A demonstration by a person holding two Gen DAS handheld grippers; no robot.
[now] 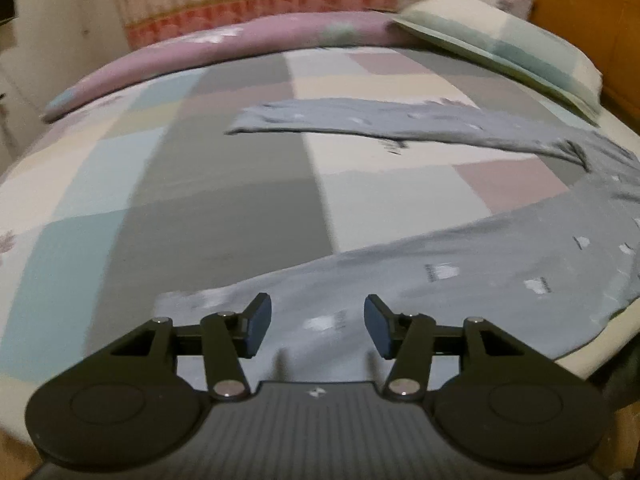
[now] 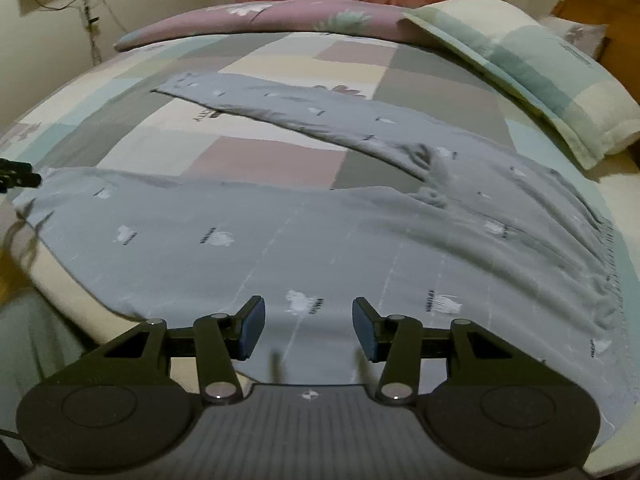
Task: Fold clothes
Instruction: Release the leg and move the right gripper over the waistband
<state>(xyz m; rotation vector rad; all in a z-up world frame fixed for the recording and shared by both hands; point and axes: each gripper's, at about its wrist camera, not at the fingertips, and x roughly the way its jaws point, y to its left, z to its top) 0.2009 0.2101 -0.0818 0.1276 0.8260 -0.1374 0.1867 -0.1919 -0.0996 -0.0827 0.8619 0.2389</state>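
Grey-blue trousers (image 2: 280, 216) with small white prints lie flat on the bed, their two legs spread in a V. The near leg (image 1: 500, 264) runs along the bed's front edge; the far leg (image 1: 360, 120) angles across the middle. The gathered waistband (image 2: 600, 248) is at the right. My left gripper (image 1: 318, 326) hovers open over the cuff end of the near leg, with nothing between its pads. My right gripper (image 2: 308, 326) hovers open over the wider upper part of the same leg, also holding nothing. A black piece at the left edge (image 2: 16, 178) looks like the other gripper.
The bed has a patchwork sheet (image 1: 224, 184) in grey, cream, blue and pink. A checked pillow (image 2: 540, 68) lies at the far right, and a pink rolled quilt (image 1: 240, 44) along the far side. A wooden headboard (image 1: 580, 20) stands on the right. Cables (image 2: 88, 20) hang on the left wall.
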